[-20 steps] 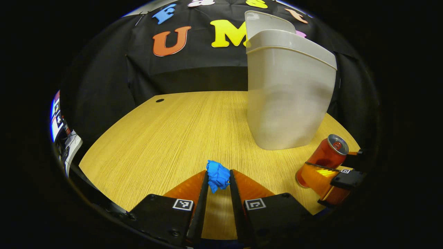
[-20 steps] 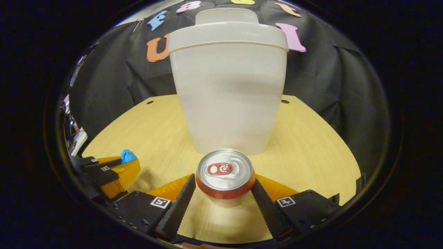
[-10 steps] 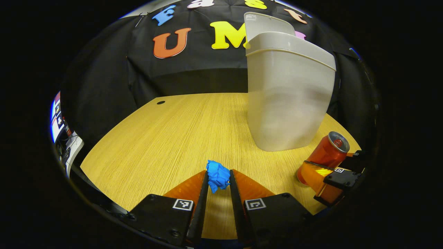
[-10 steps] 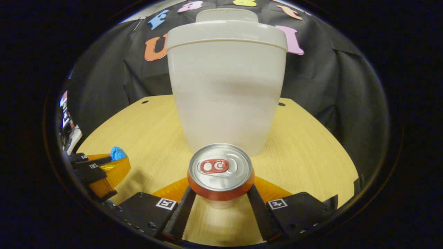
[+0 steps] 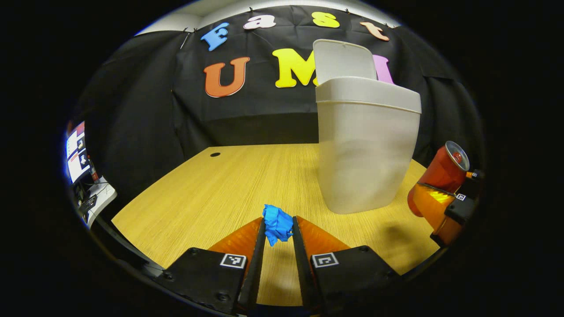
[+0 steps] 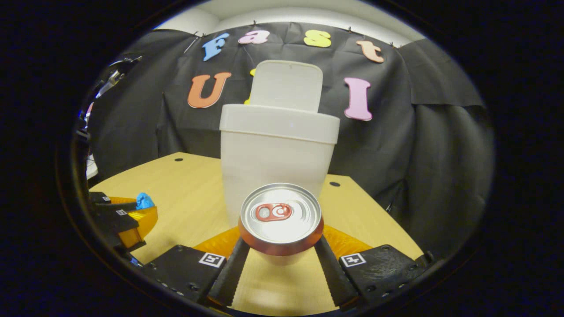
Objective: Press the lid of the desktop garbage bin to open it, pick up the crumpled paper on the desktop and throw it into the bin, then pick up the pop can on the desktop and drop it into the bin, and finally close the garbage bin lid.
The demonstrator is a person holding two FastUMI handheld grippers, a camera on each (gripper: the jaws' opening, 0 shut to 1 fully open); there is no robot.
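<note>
A white bin (image 5: 366, 145) stands on the wooden desk with its lid (image 5: 343, 60) tipped up behind the rim; the same bin (image 6: 277, 154) and raised lid (image 6: 288, 86) rise ahead in the right gripper view. My left gripper (image 5: 278, 231) is shut on a crumpled blue paper (image 5: 277, 224), held above the desk. My right gripper (image 6: 282, 240) is shut on a red pop can (image 6: 280, 220), lifted off the desk in front of the bin. In the left gripper view the can (image 5: 438, 174) and right gripper (image 5: 445, 207) hang to the bin's right.
The wooden desk (image 5: 229, 185) has a small round cable hole (image 5: 215, 154) at its far left and another hole (image 6: 334, 184) beside the bin. A monitor and clutter (image 5: 79, 154) sit off the desk's left edge. The left gripper with the paper (image 6: 143, 201) hovers low left.
Both grippers rose and drew back from the bin with their loads. The can left the desk. The bin looks smaller and its raised lid shows more.
</note>
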